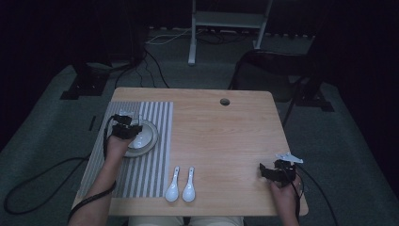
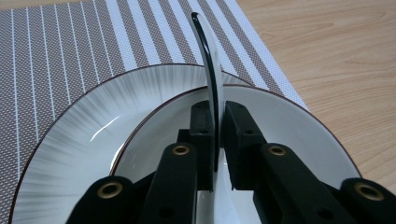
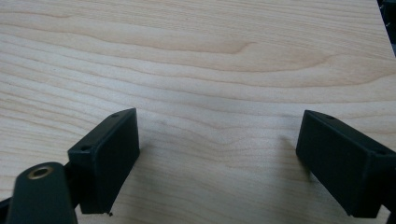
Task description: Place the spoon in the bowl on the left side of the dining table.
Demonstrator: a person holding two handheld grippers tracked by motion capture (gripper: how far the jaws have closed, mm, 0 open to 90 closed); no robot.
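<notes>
Your left gripper [image 1: 133, 128] is sitting at the left of the high view, over the striped mat [image 1: 155, 141], and its fingers [image 2: 201, 126] are pinching the rim of a white bowl [image 2: 212, 84]. In the left gripper view that rim is rising edge-on between the two black fingers, which are standing narrow with only the thin wall of the bowl between them. The bowl is resting inside a ribbed white plate [image 2: 84, 135], and the plate is lying on the mat, near the mat's right edge where the bare wood begins. In the high view the bowl [image 1: 141, 139] is showing just right of your left hand [image 1: 117, 146], with the plate [image 1: 153, 136] ringing it.

Your right gripper [image 1: 270, 170] is resting at the lower right of the high view, near the counter's [image 1: 226, 132] edge. In the right gripper view its fingers [image 3: 109, 154] are standing wide apart over bare wood, with nothing between them.

Two white spoons [image 1: 181, 186] are lying side by side at the lower middle of the high view, just right of the mat, bowls toward you and handles pointing away, well apart from both grippers.
</notes>
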